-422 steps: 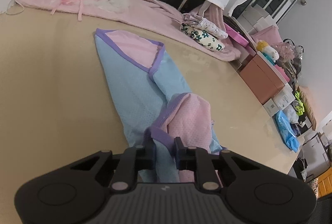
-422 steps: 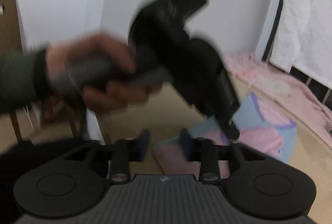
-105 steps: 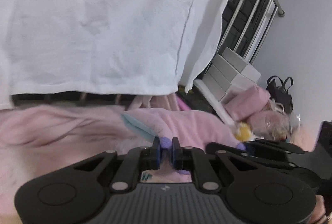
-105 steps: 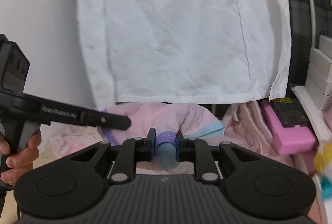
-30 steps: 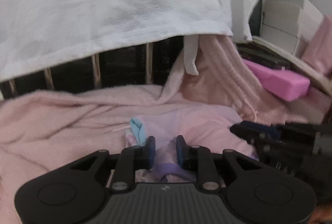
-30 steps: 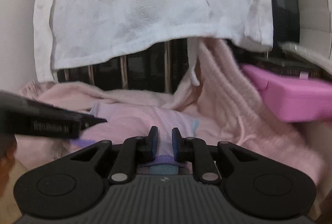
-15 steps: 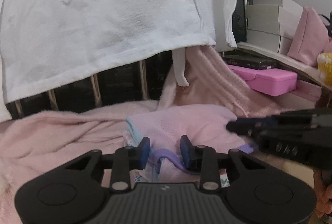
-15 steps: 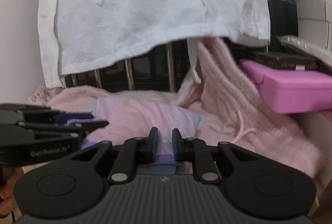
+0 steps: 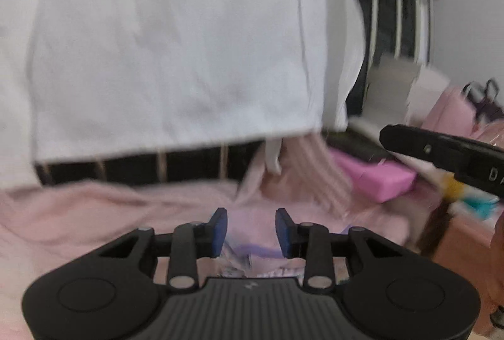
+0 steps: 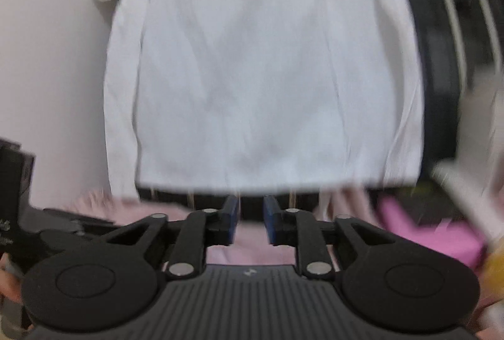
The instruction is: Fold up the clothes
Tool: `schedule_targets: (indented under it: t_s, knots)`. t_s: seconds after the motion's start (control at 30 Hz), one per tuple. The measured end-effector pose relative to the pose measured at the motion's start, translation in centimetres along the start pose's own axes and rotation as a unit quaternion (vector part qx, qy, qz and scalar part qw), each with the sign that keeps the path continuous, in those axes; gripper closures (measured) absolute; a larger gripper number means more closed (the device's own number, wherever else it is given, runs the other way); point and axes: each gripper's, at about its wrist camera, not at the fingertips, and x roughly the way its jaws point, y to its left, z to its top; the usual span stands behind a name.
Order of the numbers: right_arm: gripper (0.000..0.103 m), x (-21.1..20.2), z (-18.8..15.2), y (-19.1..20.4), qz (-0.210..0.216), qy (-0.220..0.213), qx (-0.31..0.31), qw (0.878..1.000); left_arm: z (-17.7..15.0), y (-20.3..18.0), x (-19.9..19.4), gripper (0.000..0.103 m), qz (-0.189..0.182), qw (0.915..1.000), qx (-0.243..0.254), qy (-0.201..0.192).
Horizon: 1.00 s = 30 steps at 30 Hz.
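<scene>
the left gripper gapes wide and empty just above the folded garment, which lies below the white towel; its long axis is unclear. the right gripper is parted, empty.

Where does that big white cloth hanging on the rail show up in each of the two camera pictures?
Left wrist view: the large white hanging cloth fills the upper left and centre.
Right wrist view: it hangs in the centre, top to middle.
Shared landmark: the bright pink box, lower right in both.
</scene>
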Motion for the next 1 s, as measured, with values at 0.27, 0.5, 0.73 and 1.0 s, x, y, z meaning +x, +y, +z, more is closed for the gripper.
schedule_targets:
  t_s: [0.27, 0.5, 0.73, 1.0]
  knots:
    - [0.021, -7.3, -0.7, 12.2, -0.030, 0.096, 0.061, 0.993, -5.7, 3.2, -16.6, 0.035, 0.069, 0.9939, 0.026, 0.082]
    - [0.013, -11.1, -10.1, 23.1, -0.068, 0.217, 0.071, 0.971, -15.6, 8.0, -22.5, 0.035, 0.165, 0.9710, -0.053, 0.165]
    - [0.001, -13.9, -13.0, 29.3, -0.106, 0.240, 0.037, 0.964, -19.9, 9.3, -24.9, 0.035, 0.173, 0.9669, -0.059, 0.178]
    - [0.000, -12.2, -14.3, 29.9, -0.150, 0.278, 0.034, 0.948, -21.8, 10.1, -24.6, 0.032, 0.181, 0.9663, -0.061, 0.172]
